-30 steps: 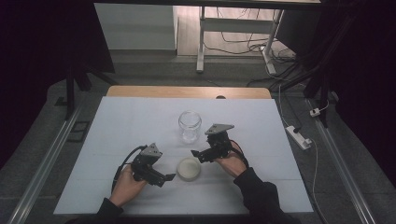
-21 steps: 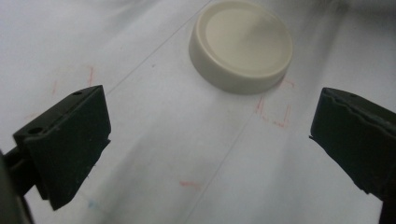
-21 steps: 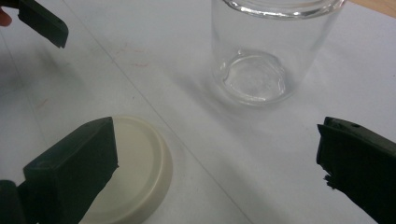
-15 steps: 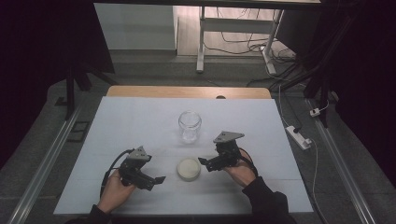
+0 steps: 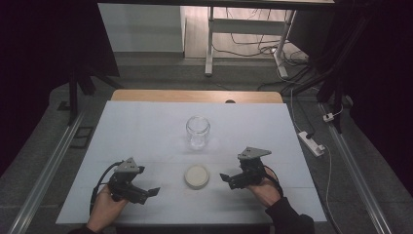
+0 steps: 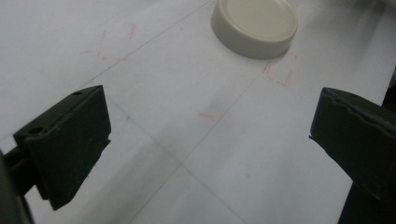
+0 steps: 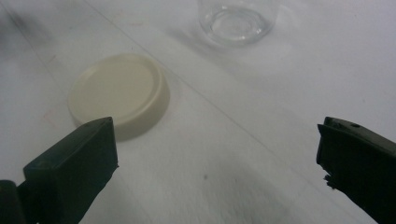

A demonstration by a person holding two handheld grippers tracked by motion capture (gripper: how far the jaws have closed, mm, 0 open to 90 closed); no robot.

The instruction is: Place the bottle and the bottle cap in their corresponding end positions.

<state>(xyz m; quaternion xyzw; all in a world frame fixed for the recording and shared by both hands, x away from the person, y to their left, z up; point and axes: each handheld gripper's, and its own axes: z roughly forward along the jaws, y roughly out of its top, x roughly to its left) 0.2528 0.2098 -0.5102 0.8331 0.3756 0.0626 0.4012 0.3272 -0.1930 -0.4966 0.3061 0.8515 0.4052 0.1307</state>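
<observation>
A round cream lid [image 5: 197,176] lies flat on the white table cover, in front of an empty clear glass jar [image 5: 198,131] standing upright. My left gripper [image 5: 148,192] sits to the lid's left near the front edge, open and empty, pointing toward the lid. In the left gripper view the lid [image 6: 254,27] lies ahead, beyond the wide-apart jaws [image 6: 210,135]. My right gripper [image 5: 226,179] rests to the right of the lid, open with nothing in it. The right gripper view has the lid [image 7: 119,95] just past its left jaw and the jar [image 7: 238,21] farther off, with the gripper [image 7: 219,158] open.
The white table cover [image 5: 146,131] carries faint pencil lines and red marks. A wooden strip [image 5: 195,96] runs along the far edge. A power strip [image 5: 311,143] lies on the floor at the right, and metal rails flank the table.
Both grippers have drawn back from the lid, the left one to the left and nearer the front edge, the right one to the right. Lid and jar have stayed put.
</observation>
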